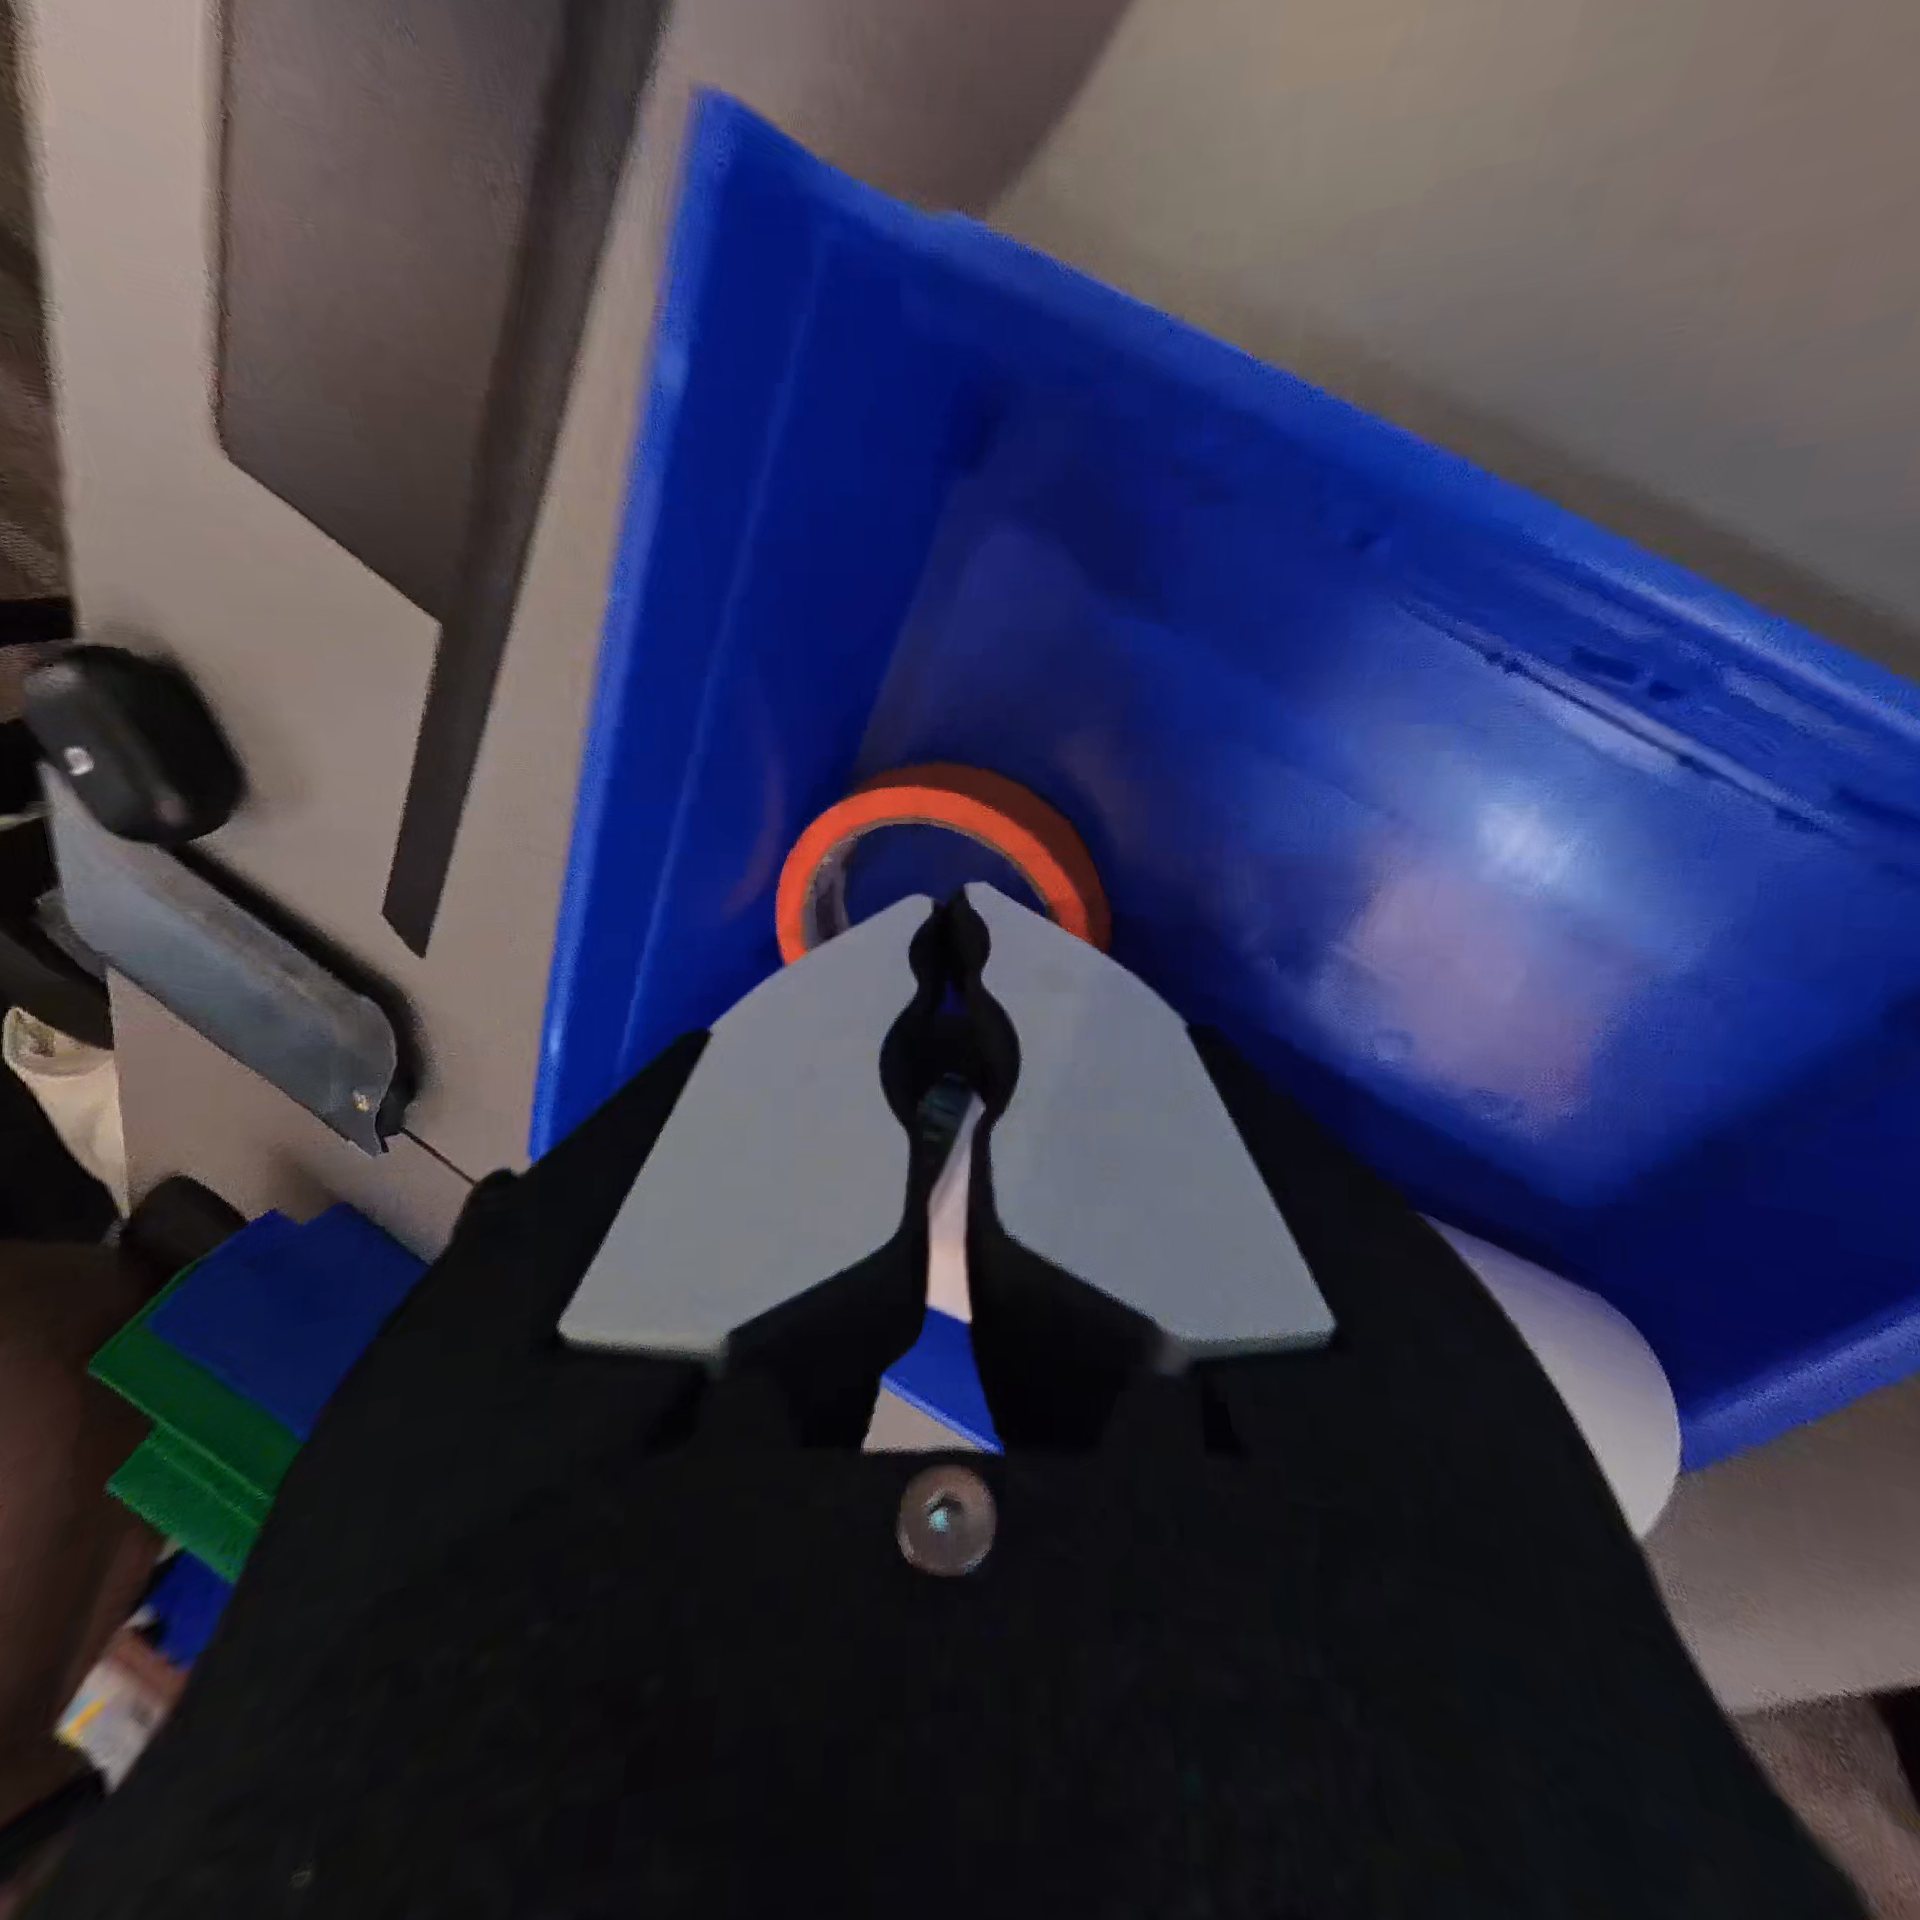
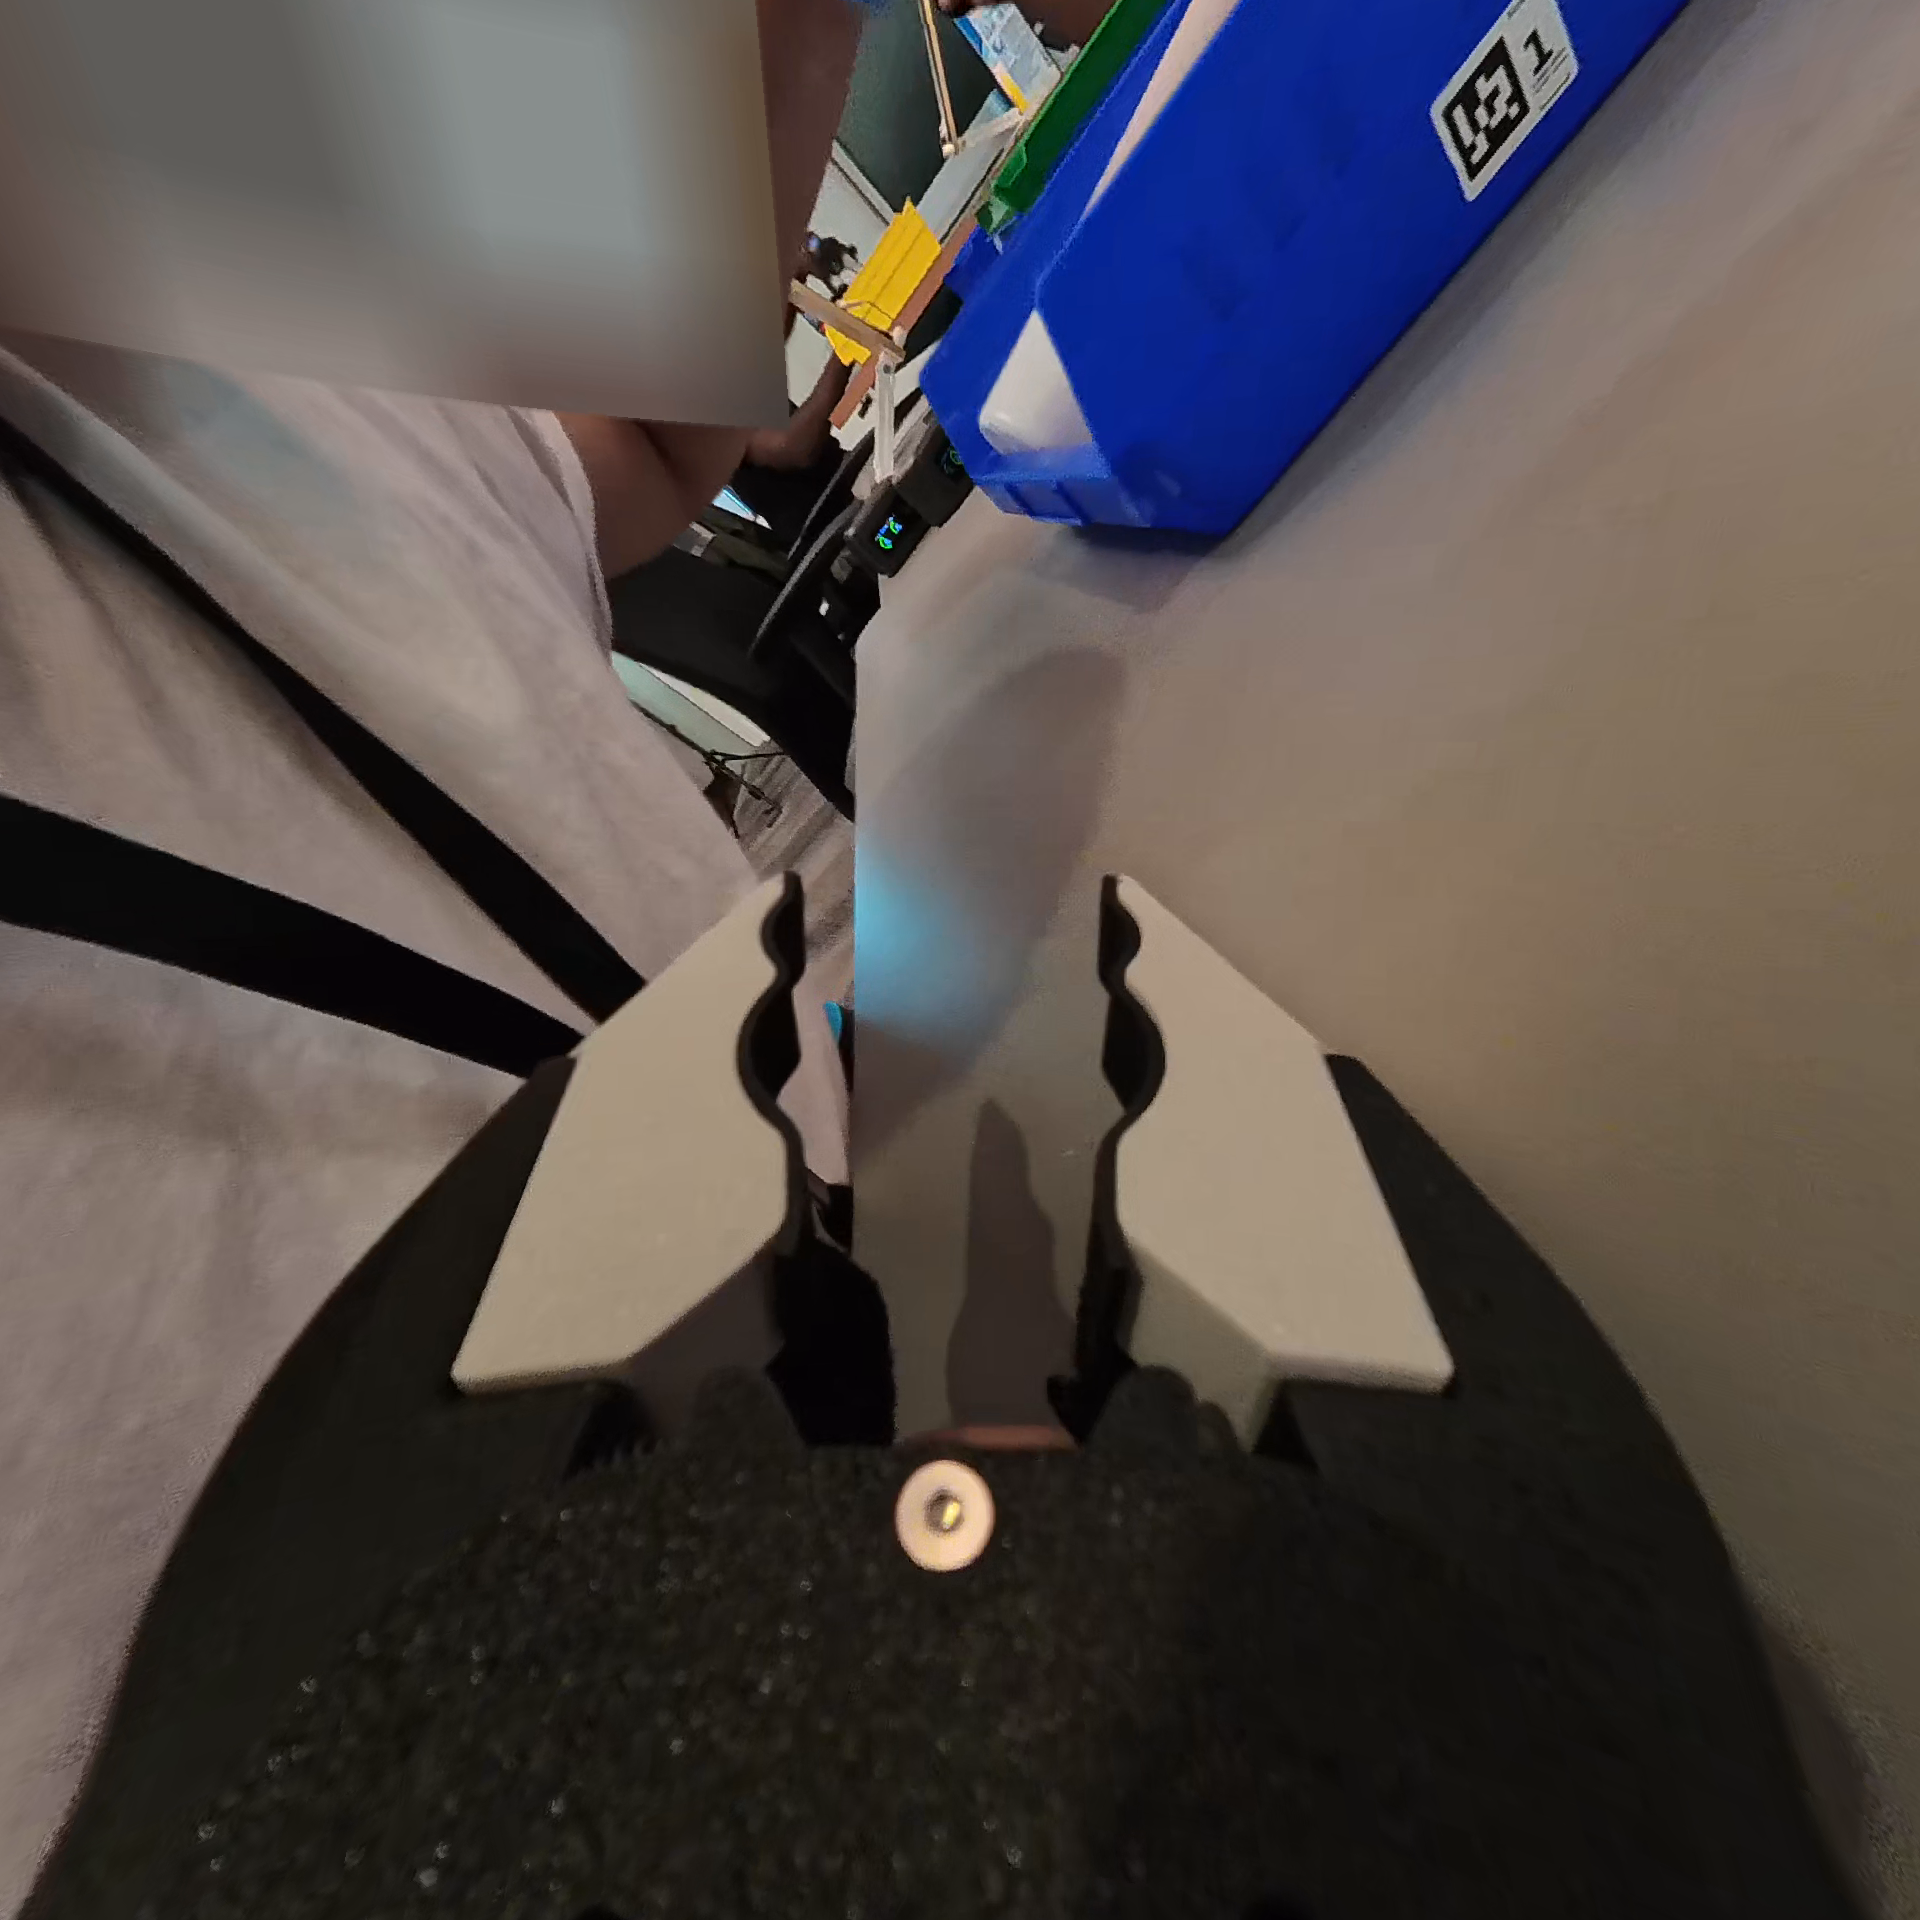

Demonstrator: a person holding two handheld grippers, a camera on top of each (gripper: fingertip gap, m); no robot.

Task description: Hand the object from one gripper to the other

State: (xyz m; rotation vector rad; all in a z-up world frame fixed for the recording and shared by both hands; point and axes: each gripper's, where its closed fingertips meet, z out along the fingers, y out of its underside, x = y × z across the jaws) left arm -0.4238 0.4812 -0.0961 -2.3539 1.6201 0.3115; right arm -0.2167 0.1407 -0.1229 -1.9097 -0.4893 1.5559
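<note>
An orange tape roll [image 1: 935, 805] lies flat in the near left corner of a blue bin [image 1: 1351, 831]. My left gripper [image 1: 956, 914] is inside the bin with its fingers shut tip to tip. The tips sit over the roll's hole. No orange shows between the pads, and the roll's near rim is hidden behind the fingers [image 1: 1081, 1039]. My right gripper [image 2: 951, 914] is open and empty, held over the edge of the beige table [image 2: 1455, 831]. The blue bin also shows far off in the right wrist view [image 2: 1247, 260].
A white roll [image 1: 1590, 1382] lies against the bin's near side. A grey and black tool [image 1: 208, 966] and stacked green and blue bins [image 1: 208, 1403] are at the left. A person's light shirt with black straps [image 2: 260, 727] is close on the right gripper's left. Spacing between my two grippers at the tips: around 40 cm.
</note>
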